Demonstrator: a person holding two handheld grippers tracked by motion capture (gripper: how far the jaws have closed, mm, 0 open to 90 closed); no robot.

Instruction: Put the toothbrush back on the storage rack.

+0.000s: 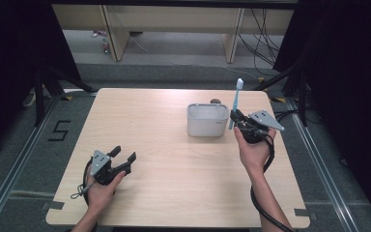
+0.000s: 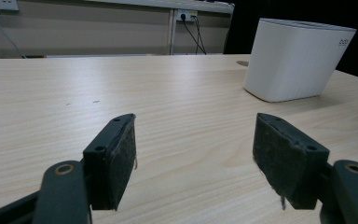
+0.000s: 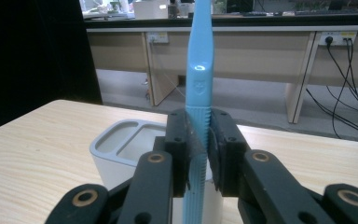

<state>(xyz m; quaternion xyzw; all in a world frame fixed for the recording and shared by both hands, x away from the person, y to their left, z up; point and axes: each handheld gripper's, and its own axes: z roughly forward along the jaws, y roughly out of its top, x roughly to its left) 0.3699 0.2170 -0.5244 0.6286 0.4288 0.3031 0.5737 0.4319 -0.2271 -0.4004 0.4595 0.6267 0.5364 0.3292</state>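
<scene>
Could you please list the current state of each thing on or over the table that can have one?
Toothbrush: upright, bristle end up, clamped by its handle beside the holder.
White holder: upright on the table, open at the top, compartments look empty.
Right gripper: shut on the toothbrush.
Left gripper: open, nothing between its fingers.

We see a table (image 1: 174, 169) of pale wood-grain laminate, smooth and matt. On it stands a white holder (image 1: 206, 123) of matt plastic. The blue toothbrush (image 3: 199, 93) is glossy plastic with a ribbed grip. The grippers' black pads (image 2: 123, 158) look rough and slightly frayed, their arms smooth matt plastic.
</scene>
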